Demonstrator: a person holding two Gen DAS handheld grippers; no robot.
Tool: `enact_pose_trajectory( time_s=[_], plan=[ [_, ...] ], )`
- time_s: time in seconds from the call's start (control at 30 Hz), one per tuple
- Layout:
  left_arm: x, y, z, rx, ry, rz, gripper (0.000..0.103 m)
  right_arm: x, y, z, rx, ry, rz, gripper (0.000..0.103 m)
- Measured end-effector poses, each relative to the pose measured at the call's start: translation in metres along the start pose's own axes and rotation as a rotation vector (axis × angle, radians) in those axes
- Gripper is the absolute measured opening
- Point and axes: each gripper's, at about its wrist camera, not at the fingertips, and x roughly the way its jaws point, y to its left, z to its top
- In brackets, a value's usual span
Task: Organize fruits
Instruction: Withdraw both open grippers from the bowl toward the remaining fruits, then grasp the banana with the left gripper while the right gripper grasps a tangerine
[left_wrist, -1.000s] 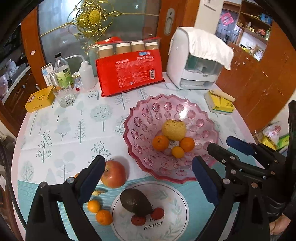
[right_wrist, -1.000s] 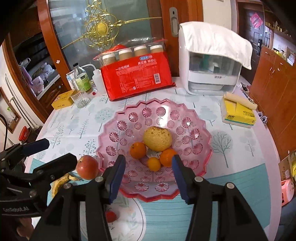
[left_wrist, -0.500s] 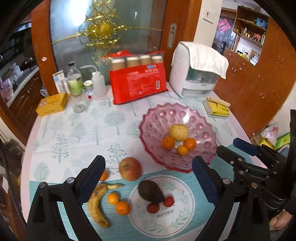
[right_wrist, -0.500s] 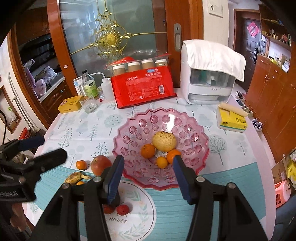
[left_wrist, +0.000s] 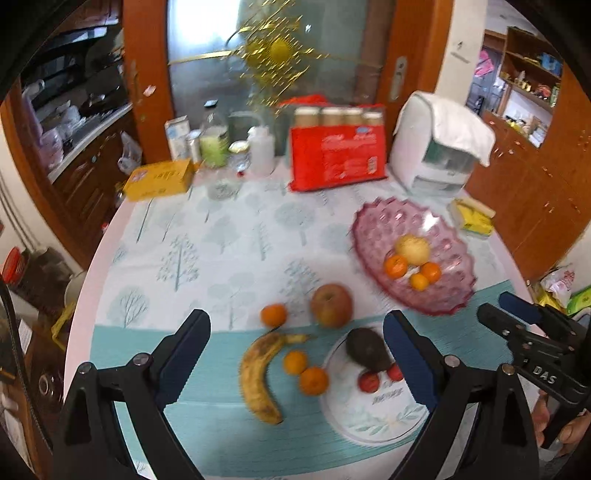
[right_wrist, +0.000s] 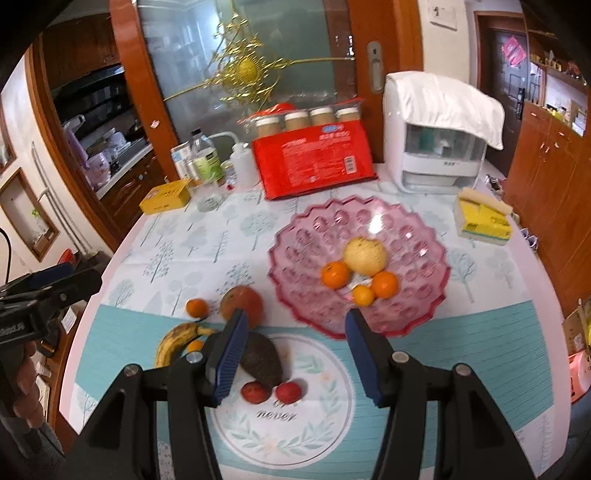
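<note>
Your left gripper gapes wide and your right gripper stands half open, both empty above the tree-print worktop. Apple, banana and plate sit near its front edge; the pink bowl holds oranges. Only the right view shows the plate lettering.
</note>
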Motion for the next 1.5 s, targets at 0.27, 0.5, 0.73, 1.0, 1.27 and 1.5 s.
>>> enact_pose_trajectory(
  time_s=[0.27, 0.5, 0.73, 1.0, 1.27, 1.5],
  plan=[
    [0.040, 0.029, -0.035, -0.009, 0.094, 0.045, 0.094, 0.038, 0.045, -0.032, -0.062, 0.103, 0.068, 0.055],
    [0.082, 0.043, -0.060, 0.008, 0.186, 0.046, 0.094, 0.085, 0.079, -0.062, -0.082, 0.221, 0.125, 0.055],
    [0.123, 0.051, -0.077, 0.020, 0.275, 0.040, 0.087, 0.118, 0.101, -0.081, -0.098, 0.269, 0.169, 0.055],
    [0.156, 0.059, -0.082, 0.013, 0.346, 0.002, 0.076, 0.150, 0.110, -0.082, -0.106, 0.300, 0.154, 0.055],
    [0.182, 0.064, -0.084, 0.006, 0.400, -0.006, 0.060, 0.168, 0.118, -0.080, -0.144, 0.306, 0.132, 0.055],
    [0.191, 0.062, -0.085, 0.013, 0.409, -0.003, 0.047, 0.174, 0.122, -0.080, -0.178, 0.317, 0.136, 0.041]
  ],
)
